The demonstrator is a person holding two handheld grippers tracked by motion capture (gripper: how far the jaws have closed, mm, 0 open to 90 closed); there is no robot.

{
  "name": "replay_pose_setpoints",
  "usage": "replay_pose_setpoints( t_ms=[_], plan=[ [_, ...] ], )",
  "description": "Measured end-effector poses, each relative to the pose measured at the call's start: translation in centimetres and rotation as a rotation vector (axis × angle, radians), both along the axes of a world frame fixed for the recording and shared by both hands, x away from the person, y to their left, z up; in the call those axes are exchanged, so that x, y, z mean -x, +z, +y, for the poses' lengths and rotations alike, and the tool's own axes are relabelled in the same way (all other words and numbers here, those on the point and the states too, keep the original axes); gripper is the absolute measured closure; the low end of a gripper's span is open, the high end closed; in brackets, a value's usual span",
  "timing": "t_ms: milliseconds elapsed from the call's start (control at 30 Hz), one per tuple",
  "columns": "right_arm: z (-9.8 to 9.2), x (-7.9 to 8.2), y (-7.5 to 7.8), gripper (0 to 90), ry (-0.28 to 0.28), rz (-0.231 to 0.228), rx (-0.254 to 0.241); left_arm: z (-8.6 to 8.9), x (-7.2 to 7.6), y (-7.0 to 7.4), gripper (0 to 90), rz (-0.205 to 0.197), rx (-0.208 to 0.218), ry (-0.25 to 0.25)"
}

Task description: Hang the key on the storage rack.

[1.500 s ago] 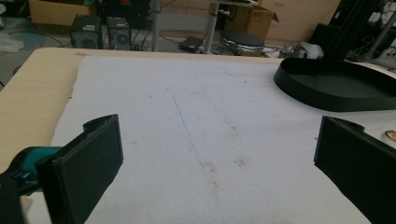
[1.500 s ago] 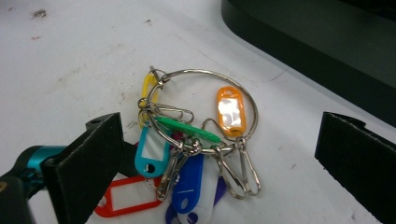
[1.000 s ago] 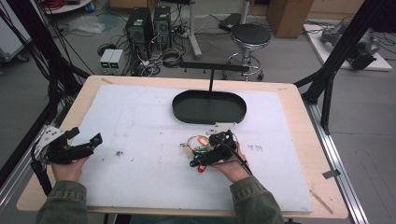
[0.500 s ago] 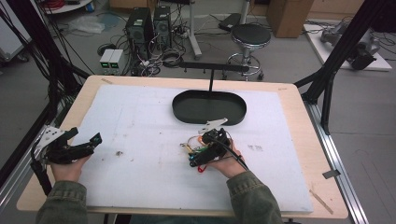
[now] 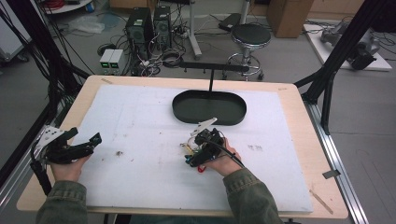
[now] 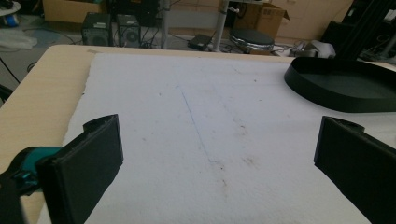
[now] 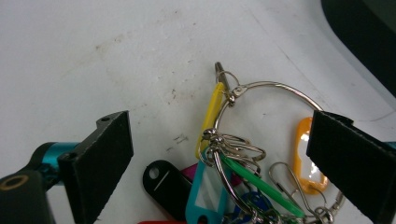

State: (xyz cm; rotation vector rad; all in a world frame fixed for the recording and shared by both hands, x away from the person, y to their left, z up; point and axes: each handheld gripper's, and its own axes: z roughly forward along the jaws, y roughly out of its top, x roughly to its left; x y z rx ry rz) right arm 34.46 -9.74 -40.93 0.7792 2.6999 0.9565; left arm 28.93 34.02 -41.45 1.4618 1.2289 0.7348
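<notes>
We hold the right gripper [image 7: 219, 154] over the key-tag bunch [image 7: 233, 177], which lies flat on the white mat [image 5: 140, 121] just short of the black tray [image 5: 209, 106]; its jaws, spread wide, have just begun closing around the ring without gripping. The left gripper [image 6: 217, 149] waits released, well apart. Grasping and any transfer remain to be done.

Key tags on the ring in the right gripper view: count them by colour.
At least 7, fanned below the metal ring: yellow, orange, black, light blue, green, magenta, red at the bottom edge. More may be hidden.
</notes>
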Motion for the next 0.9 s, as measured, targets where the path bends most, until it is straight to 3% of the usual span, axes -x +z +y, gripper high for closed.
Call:
replay_pose_setpoints(
  t_ms=[67,100,200,533,567,667,700,733,767,800,900],
  plan=[
    [0.27,-0.13,-0.09,6.3,0.007,0.006,0.013,0.00,-0.02,-0.01,1.7,0.005,-0.002,0.002],
    [0.51,-0.33,-0.15,7.7,0.017,0.018,0.043,0.02,-0.02,0.00,1.7,0.002,-0.002,0.000],
    [0.53,-0.42,-0.17,15.4,0.030,0.030,0.039,0.05,0.00,0.01,1.7,0.003,0.000,0.000],
    [0.17,-0.81,-0.35,28.3,0.014,0.081,0.058,0.07,0.01,0.02,1.7,0.001,0.003,0.002],
    [0.13,-0.88,-0.43,35.2,0.015,0.096,0.066,0.06,0.00,0.01,1.7,0.002,0.004,0.002],
    [0.15,-0.88,-0.48,41.3,0.016,0.103,0.074,0.06,0.00,0.01,1.7,0.003,0.003,0.001],
    [0.15,-0.84,-0.51,49.4,0.016,0.094,0.092,0.05,0.00,0.01,1.7,0.003,0.002,0.000],
    [0.15,-0.84,-0.51,49.4,0.016,0.094,0.092,0.04,0.00,0.01,1.7,0.003,0.002,-0.001],
    [0.11,-0.85,-0.51,54.4,0.018,0.092,0.100,0.02,-0.01,0.00,1.7,0.002,0.001,0.000],
    [-0.02,-0.87,-0.47,65.9,0.031,0.087,0.110,0.01,-0.02,0.00,1.7,0.001,0.000,0.000],
    [-0.06,-0.80,-0.26,71.0,0.037,0.069,0.111,0.03,-0.02,0.01,1.7,0.000,0.000,0.000]
  ],
)
